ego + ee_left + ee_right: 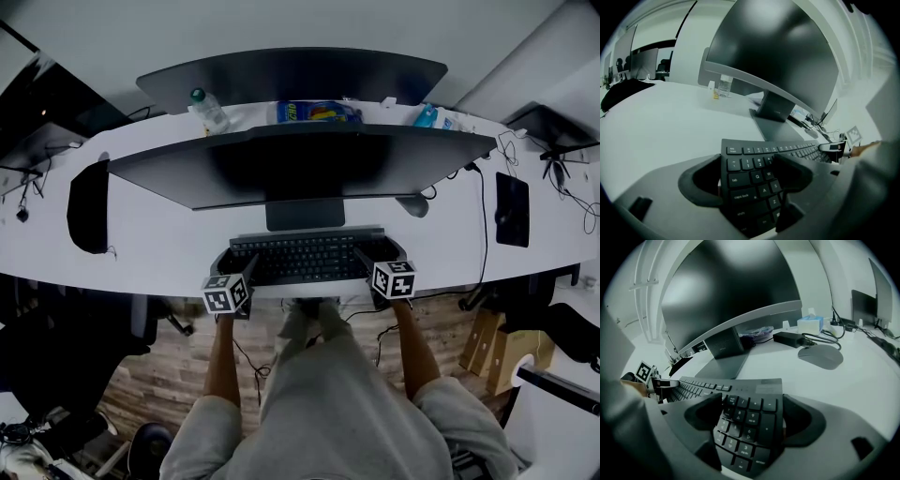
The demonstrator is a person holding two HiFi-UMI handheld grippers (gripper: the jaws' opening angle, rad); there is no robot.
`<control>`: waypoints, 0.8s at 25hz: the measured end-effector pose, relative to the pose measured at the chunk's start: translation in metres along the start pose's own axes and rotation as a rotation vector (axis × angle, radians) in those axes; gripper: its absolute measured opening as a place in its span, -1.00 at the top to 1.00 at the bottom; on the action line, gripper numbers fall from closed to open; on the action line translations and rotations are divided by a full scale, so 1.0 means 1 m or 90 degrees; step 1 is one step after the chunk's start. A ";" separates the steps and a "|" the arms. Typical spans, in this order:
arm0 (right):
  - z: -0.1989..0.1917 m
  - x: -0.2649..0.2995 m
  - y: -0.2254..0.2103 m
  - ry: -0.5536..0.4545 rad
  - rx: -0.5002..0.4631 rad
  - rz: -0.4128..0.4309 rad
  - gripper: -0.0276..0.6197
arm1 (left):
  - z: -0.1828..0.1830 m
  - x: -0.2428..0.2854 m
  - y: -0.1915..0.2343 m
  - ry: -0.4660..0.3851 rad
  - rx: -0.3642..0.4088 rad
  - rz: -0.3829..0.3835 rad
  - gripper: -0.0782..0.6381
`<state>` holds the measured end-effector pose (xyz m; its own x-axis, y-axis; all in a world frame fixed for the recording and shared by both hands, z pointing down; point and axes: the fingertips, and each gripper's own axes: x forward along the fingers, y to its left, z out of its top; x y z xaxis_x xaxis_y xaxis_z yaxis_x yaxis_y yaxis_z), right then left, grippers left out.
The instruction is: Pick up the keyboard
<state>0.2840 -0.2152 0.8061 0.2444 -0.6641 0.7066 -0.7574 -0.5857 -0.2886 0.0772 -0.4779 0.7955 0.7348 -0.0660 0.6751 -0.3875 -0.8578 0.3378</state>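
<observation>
Looking down from the head view, we see a flat black keyboard [305, 255] lying at the near edge of a smooth, curved white desk [159, 239], just in front of the foot of a wide curved monitor [300, 155]. The left gripper [236, 264] sits over the keyboard's left end and the right gripper [380, 253] over its right end, each bearing a cube with square markers. A rounded grey mouse [412, 206] lies beside the monitor's stand, and a clear plastic bottle [208, 111] stands behind the screen. In the left gripper view, the left gripper [746, 161] has its matte, scooped jaws spread wide: one hangs off the left edge of the keyboard [750, 180] and the other above the number keys, neither pressing on it. The dark, glossy monitor [778, 51] arcs overhead. In the right gripper view, the right gripper [752, 401] is likewise spread wide over the number pad of the keyboard [750, 420], the pads clamping nothing. Beyond it lie the mouse [821, 355], a black power brick [787, 338] and a pale tissue box [809, 324].
</observation>
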 end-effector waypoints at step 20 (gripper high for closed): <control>-0.002 -0.013 0.005 0.002 -0.018 -0.009 -0.31 | -0.006 -0.012 -0.006 -0.006 0.002 0.013 -0.14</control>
<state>0.2764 -0.2088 0.7969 0.2529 -0.6547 0.7124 -0.7706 -0.5815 -0.2609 0.0674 -0.4690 0.7891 0.7320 -0.0882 0.6756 -0.4007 -0.8577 0.3222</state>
